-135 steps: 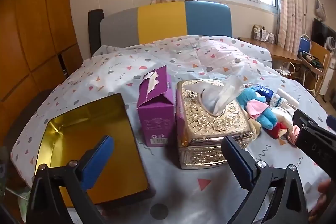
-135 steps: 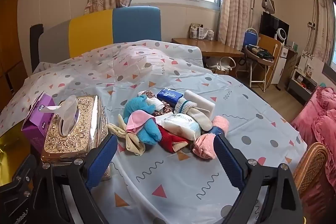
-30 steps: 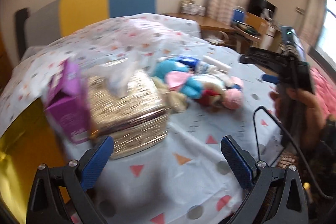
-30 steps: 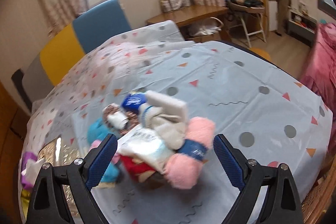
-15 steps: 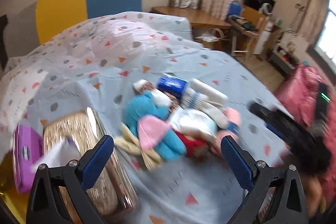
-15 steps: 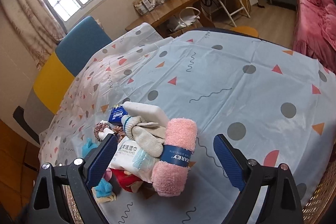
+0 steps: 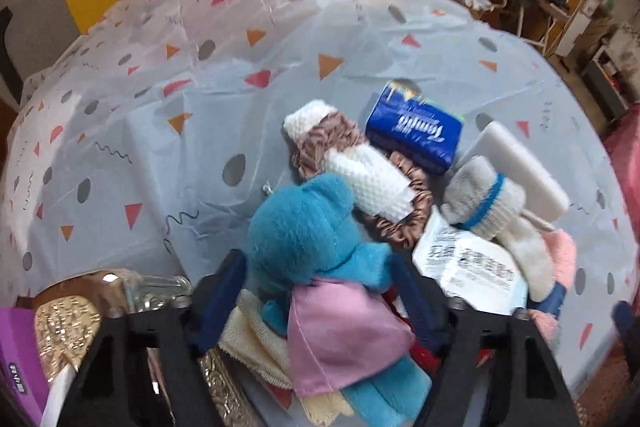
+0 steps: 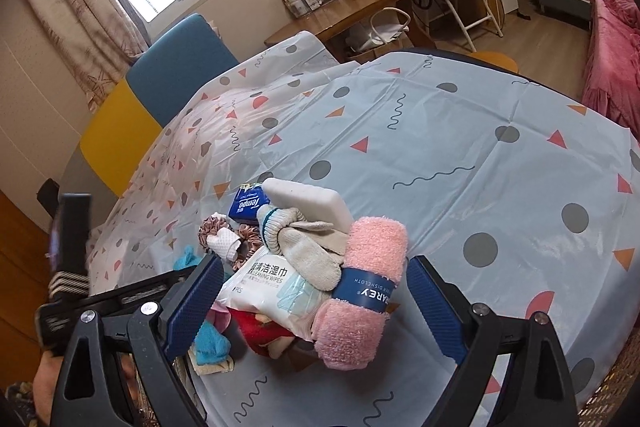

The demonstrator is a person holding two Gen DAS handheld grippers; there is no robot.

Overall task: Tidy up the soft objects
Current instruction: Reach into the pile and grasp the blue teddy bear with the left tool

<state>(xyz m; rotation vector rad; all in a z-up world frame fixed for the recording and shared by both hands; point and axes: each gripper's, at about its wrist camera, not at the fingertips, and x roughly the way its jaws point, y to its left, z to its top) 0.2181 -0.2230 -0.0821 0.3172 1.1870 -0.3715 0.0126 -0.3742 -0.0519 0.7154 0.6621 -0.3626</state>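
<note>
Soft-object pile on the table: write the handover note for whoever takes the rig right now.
Left gripper: jaws have just been closing around the blue plush toy, which sits between them; a firm pinch cannot be confirmed.
Right gripper: open, hovering over the pile with the pink rolled towel and the wet wipes pack between its fingers, gripping nothing.
Pile: blue tissue pack, white sponge, grey sock, scrunchies all heaped together on the tablecloth.
Done: nothing sorted yet.
Left: lift the plush out, then clear the remaining items one at a time.
</note>
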